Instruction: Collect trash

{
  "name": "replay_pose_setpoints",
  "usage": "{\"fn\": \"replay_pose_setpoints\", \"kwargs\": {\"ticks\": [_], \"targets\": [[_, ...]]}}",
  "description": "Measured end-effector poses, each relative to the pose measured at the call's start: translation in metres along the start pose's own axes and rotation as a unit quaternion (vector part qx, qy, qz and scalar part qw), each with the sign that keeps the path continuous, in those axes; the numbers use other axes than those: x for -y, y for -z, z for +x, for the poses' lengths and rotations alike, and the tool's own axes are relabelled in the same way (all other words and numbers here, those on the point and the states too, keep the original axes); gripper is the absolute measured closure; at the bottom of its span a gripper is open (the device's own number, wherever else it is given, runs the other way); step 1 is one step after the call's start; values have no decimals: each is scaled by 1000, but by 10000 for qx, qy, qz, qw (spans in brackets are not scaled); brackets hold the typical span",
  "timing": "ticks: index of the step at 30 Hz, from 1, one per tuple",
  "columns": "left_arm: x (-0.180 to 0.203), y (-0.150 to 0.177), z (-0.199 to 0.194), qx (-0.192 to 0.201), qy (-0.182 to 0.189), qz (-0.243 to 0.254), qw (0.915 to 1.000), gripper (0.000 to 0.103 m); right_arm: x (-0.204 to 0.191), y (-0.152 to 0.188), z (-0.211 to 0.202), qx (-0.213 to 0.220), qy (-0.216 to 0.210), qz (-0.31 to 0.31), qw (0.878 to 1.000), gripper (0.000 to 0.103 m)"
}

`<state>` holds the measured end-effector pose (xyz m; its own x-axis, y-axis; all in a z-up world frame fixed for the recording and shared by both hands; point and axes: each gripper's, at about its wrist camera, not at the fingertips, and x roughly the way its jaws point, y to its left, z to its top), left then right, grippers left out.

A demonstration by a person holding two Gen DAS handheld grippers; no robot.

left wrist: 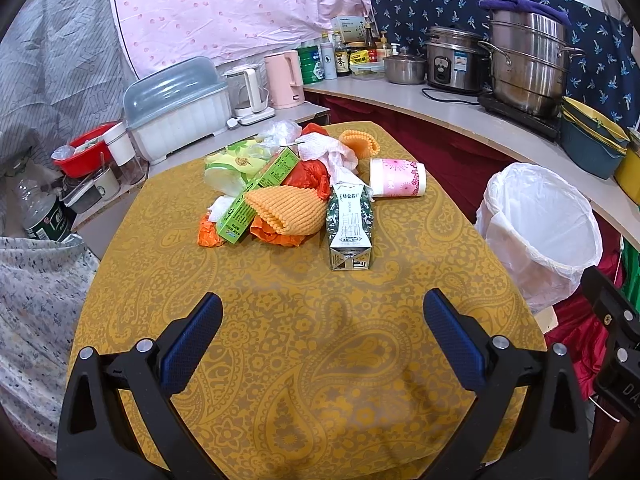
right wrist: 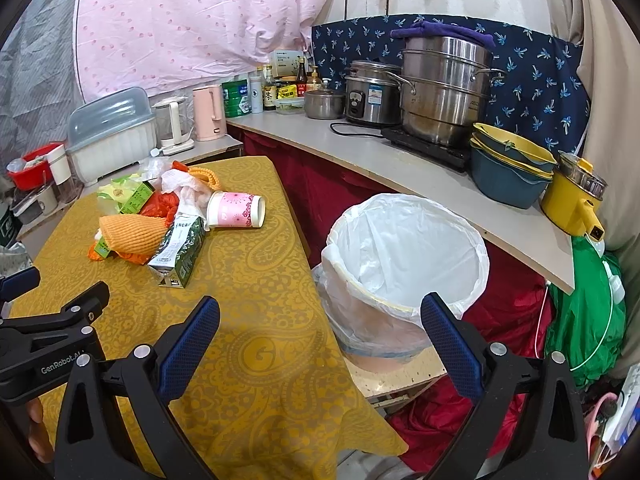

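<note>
A heap of trash lies on the yellow patterned table (left wrist: 304,360): a green-and-white milk carton (left wrist: 350,227) at the front, a pink paper cup (left wrist: 397,177) on its side, an orange foam net (left wrist: 286,209), a green box (left wrist: 260,194), crumpled white tissue (left wrist: 328,151) and orange plastic. My left gripper (left wrist: 322,320) hovers open over the near table, short of the carton, holding nothing. My right gripper (right wrist: 320,322) stands open between the table edge and the white-lined bin (right wrist: 404,268), also holding nothing. The carton (right wrist: 180,254) and cup (right wrist: 236,210) lie to its far left.
The bin (left wrist: 540,232) stands on a low stool to the right of the table. A counter (right wrist: 400,176) behind carries steel pots, a rice cooker, stacked bowls and bottles. A dish rack (left wrist: 176,108) and kettles sit at the back left. A green bag (right wrist: 584,312) hangs at the right.
</note>
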<state>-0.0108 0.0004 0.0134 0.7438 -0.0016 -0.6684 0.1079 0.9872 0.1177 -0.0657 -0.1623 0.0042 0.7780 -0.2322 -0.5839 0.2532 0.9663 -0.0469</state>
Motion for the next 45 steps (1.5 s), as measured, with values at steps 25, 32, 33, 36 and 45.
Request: {"fn": "replay_pose_setpoints", "kwargs": {"ticks": [25,32,33,36,45], "targets": [[-3,2,-1,1,9,0,10000,7,-2,-1,-4,58,-21,-16,10000,7],[-3,3,-1,1,1,-23,10000,7,-2,-2,-3,59,-19,-30,10000,7],[-3,3,-1,0,8,-27,10000,7,-3,-2,-4,62,-20,-34,10000,7],[-6,1,-3,-2,5,-48,10000,7,-4,-2,-4,62,-21,-43,10000,7],[-8,0,-4,3,5,-54,10000,7,-4,-3,-4,71,-21,-30,10000,7]]}}
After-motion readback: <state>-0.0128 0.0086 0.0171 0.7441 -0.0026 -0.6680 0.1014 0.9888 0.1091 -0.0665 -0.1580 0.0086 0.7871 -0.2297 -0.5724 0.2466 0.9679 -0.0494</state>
